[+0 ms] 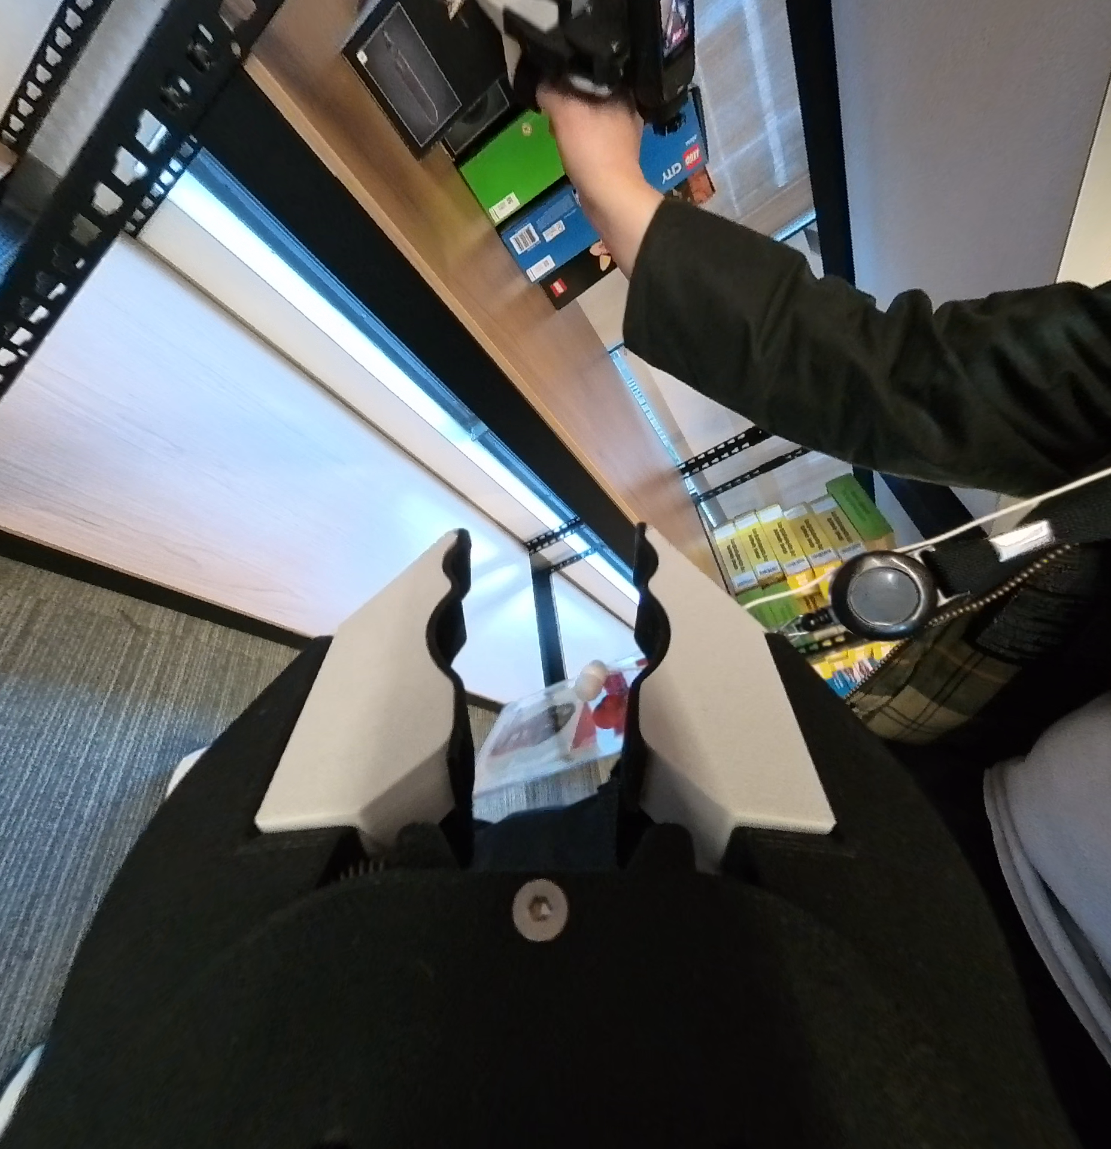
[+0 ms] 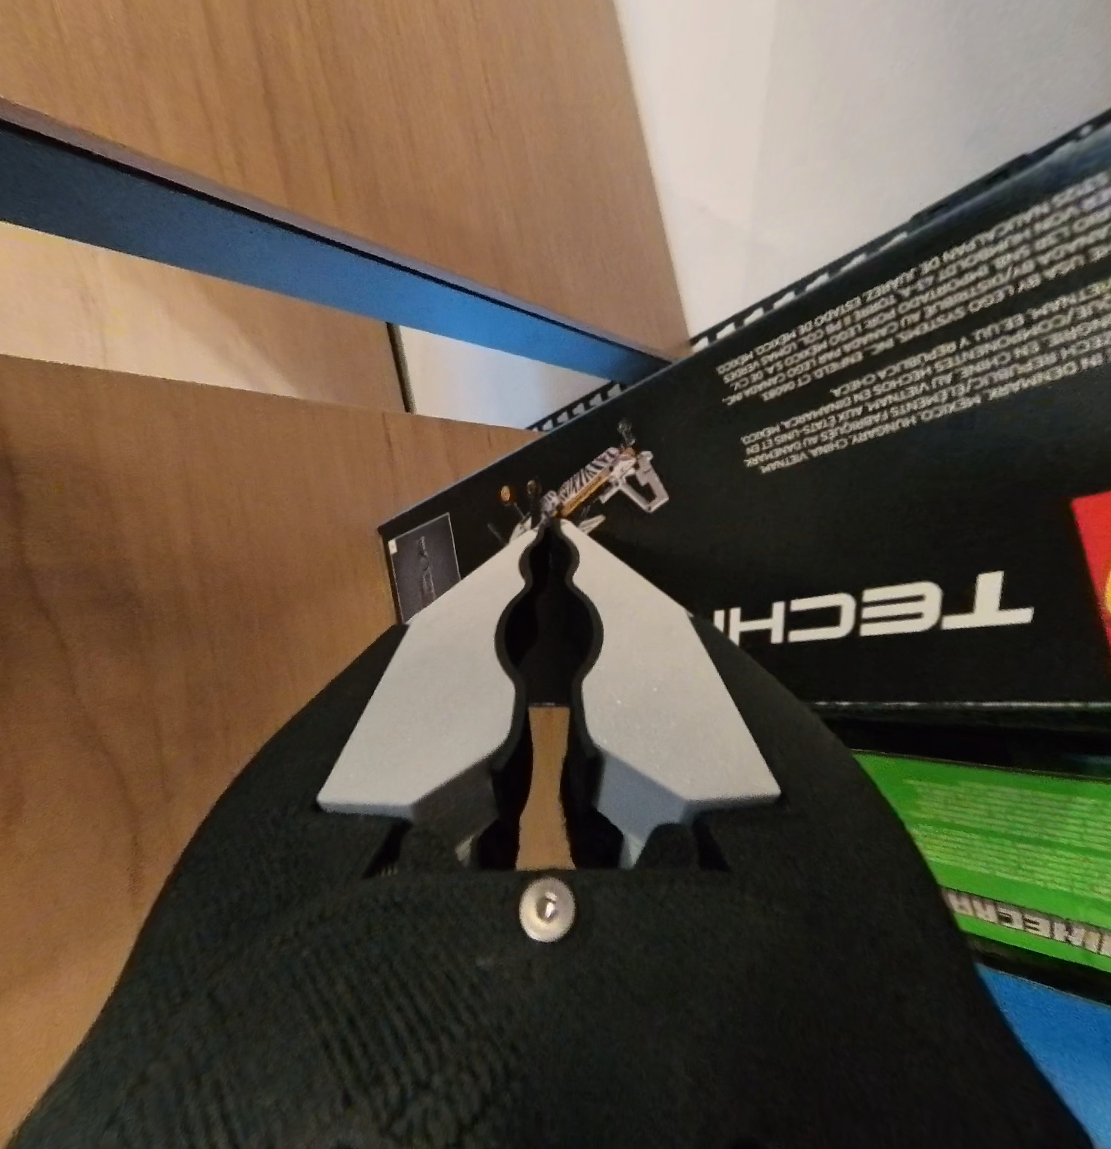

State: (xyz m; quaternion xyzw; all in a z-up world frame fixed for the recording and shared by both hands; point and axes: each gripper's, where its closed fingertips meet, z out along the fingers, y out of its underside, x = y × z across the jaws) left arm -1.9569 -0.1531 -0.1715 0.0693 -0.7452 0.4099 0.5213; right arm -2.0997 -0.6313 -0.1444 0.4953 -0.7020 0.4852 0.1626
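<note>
Black-boxed toy set point(image 2: 789, 559), stacked at the wooden shelf point(image 2: 167, 622) end, is met by the right tongs point(image 2: 556, 528), closed to a sliver, while the left tongs point(image 1: 550, 547) are carried wide and empty, low, clear of the shelving.

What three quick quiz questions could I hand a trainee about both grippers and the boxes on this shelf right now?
1. True or false: the left gripper is clamped on a box.
2. Which colour is the box lying right against the black box in the right wrist view? A green, B yellow, C white.
3. Fill in: the right gripper has its fingertips ____.

Key: 1 false, it is open and empty. 2 A, the green box. 3 shut, right in front of the black box.
</note>
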